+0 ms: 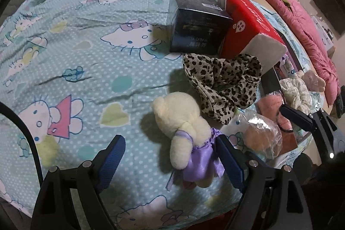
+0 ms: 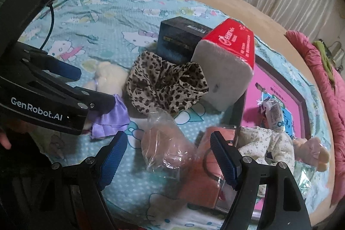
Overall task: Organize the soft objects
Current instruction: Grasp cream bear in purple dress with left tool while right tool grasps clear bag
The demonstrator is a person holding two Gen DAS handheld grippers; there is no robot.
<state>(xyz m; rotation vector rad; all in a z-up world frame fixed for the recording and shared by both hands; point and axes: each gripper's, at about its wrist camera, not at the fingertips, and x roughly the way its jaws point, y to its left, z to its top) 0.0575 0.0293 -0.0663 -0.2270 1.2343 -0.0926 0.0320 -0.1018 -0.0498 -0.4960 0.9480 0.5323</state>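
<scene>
Lying between the left gripper's spread fingers: cream teddy bear.

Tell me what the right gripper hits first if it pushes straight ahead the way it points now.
Most likely the round peach plush in a clear plastic bag, which lies straight ahead between the open right gripper fingers. Beyond it lies the crumpled leopard-print fabric scarf. Depth is hard to judge through the fisheye.
</scene>
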